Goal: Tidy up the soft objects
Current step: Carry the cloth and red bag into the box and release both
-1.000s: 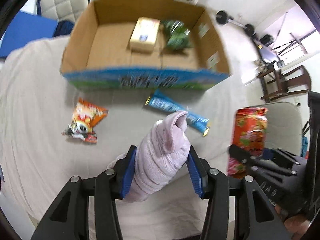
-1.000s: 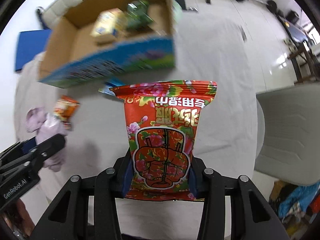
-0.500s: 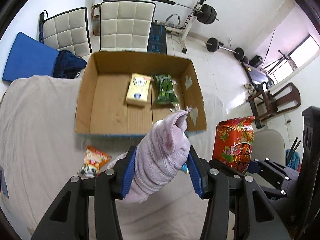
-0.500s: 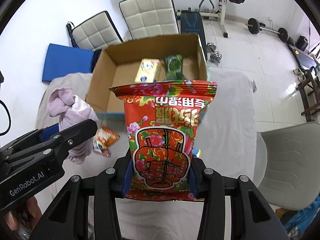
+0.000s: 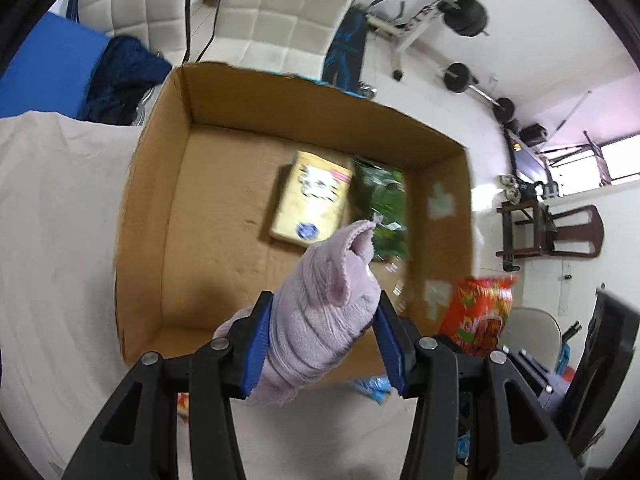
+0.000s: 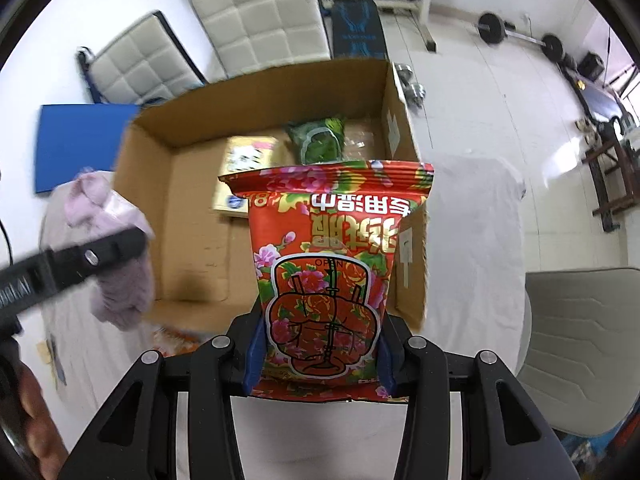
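Note:
My left gripper (image 5: 325, 342) is shut on a rolled lilac towel (image 5: 320, 312) and holds it over the near edge of an open cardboard box (image 5: 152, 200). My right gripper (image 6: 320, 344) is shut on a red flowered snack bag (image 6: 332, 256) and holds it upright at the box's near right corner (image 6: 412, 240). In the box lie a yellow tissue pack (image 5: 312, 200) and a green packet (image 5: 380, 204). The towel (image 6: 116, 236) and left gripper also show in the right wrist view, and the red bag (image 5: 480, 312) in the left wrist view.
The box stands on a table under a pale cloth (image 5: 52, 240). A blue packet (image 5: 372, 386) and an orange packet (image 6: 176, 336) lie in front of the box. White padded chairs (image 5: 280, 12), a blue mat (image 6: 76, 140) and gym weights (image 6: 516, 36) stand behind.
Both grippers have risen and moved forward toward the box, each still holding its object. The box now fills the view and the loose packets on the cloth have slipped below.

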Demonstrator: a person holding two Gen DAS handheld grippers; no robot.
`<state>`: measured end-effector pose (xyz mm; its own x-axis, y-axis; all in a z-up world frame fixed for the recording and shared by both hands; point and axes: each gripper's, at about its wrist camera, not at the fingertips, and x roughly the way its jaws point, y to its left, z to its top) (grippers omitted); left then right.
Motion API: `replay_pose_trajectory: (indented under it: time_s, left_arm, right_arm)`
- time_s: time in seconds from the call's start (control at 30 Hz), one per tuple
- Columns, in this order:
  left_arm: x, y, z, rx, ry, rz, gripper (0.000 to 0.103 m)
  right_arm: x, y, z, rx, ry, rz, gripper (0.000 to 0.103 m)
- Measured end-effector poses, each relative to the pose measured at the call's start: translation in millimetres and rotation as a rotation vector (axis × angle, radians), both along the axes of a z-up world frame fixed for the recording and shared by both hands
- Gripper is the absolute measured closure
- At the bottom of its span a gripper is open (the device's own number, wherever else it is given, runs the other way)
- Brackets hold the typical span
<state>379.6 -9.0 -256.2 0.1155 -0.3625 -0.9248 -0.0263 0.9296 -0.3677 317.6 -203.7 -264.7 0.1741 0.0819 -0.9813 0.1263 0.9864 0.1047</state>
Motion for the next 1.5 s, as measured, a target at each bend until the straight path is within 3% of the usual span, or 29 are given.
replay_pose_trajectory:
  time_s: [0.23,0.57,0.73,0.87,1.0,1.07,1.13,1.27,1.5]
  left_arm:
    - [51,6,-45,0.054,0.057,0.006,0.057]
    - [91,8,-80,0.096,0.096,-0.007,0.057]
    - [98,5,-87,0.040,0.155,-0.026,0.055]
    - [95,8,-81,0.069,0.141,-0.021,0.054]
    - [94,13,-77,0.082,0.142,-0.013,0.054]
    - [93,15,-70,0.090,0.125,-0.007,0.052]
    - [90,16,-63,0.092,0.113,-0.006,0.042]
    - [78,23,-41,0.092,0.072,0.002,0.041]
    - [31,31,7,0.168,-0.076,-0.016,0.020]
  right_arm:
    - [27,0,-60,-0.039,0.091,-0.025,0.056]
    - [37,8,-98,-0.077,0.156,-0.024,0.056]
    - [38,15,-112,-0.071,0.199,-0.004,0.055]
    - [38,15,-119,-0.062,0.234,-0.007,0.054]
    - [40,14,-114,-0.068,0.230,-0.013,0.042]
    - [41,15,-107,-0.066,0.223,-0.013,0.042]
    - [40,16,-99,-0.067,0.209,-0.013,0.042]
    - [36,16,-83,-0.070,0.188,-0.008,0.042]
    - [23,20,-48,-0.090,0.125,0.007,0.041]
